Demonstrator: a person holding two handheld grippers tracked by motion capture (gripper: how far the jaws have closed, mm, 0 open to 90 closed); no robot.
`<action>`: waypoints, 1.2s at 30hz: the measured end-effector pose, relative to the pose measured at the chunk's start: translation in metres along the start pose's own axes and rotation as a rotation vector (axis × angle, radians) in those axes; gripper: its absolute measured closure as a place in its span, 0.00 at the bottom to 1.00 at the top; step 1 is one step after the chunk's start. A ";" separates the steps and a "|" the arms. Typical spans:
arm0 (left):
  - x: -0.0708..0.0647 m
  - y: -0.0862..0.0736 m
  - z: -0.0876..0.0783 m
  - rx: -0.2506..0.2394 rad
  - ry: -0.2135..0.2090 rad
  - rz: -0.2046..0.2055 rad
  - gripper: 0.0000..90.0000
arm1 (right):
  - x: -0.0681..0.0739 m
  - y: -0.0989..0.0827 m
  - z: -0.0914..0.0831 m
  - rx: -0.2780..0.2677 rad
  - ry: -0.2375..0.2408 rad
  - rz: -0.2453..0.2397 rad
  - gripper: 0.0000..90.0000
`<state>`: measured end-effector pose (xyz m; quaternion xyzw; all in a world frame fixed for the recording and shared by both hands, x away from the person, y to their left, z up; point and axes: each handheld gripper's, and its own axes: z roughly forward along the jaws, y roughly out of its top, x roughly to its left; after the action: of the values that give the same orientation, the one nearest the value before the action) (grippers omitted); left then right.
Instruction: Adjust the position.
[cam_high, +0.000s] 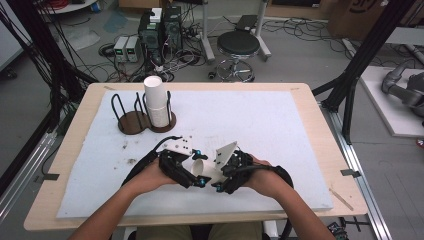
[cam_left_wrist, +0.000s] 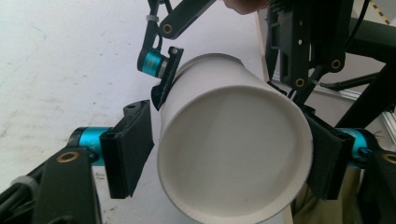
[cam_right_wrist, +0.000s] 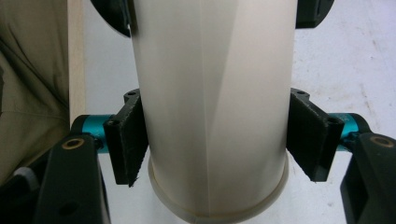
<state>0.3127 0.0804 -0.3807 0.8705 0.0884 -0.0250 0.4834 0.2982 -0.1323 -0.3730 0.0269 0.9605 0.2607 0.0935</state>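
A white paper cup (cam_high: 206, 169) lies on its side just above the white mat, held between both grippers near the table's front edge. My left gripper (cam_high: 200, 168) comes in from the left. In the left gripper view the cup's base (cam_left_wrist: 233, 154) faces the camera and my left gripper (cam_left_wrist: 229, 154) has a black pad against each side of it. My right gripper (cam_high: 218, 176) comes from the right. In the right gripper view my right gripper (cam_right_wrist: 217, 140) presses both pads on the cup wall (cam_right_wrist: 210, 93) close to the rim.
A tall stack of paper cups (cam_high: 156, 102) stands in a dark wire holder at the back left of the mat, beside a second, empty holder (cam_high: 131, 119). The wooden table edge (cam_high: 320, 125) frames the mat. A stool (cam_high: 238, 47) and cables lie beyond.
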 end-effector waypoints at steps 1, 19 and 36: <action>0.000 0.000 0.001 0.005 0.000 0.003 0.31 | 0.000 0.000 0.000 0.004 0.000 -0.001 0.33; 0.001 0.000 -0.001 -0.004 0.053 0.027 0.38 | -0.002 -0.012 -0.007 -0.094 -0.034 0.052 0.24; 0.008 -0.016 -0.012 -0.183 0.127 -0.049 0.38 | -0.006 -0.043 -0.040 -0.383 -0.126 0.258 0.23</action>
<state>0.3174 0.0996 -0.3887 0.8201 0.1421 0.0263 0.5537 0.2964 -0.1894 -0.3602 0.1471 0.8744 0.4460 0.1224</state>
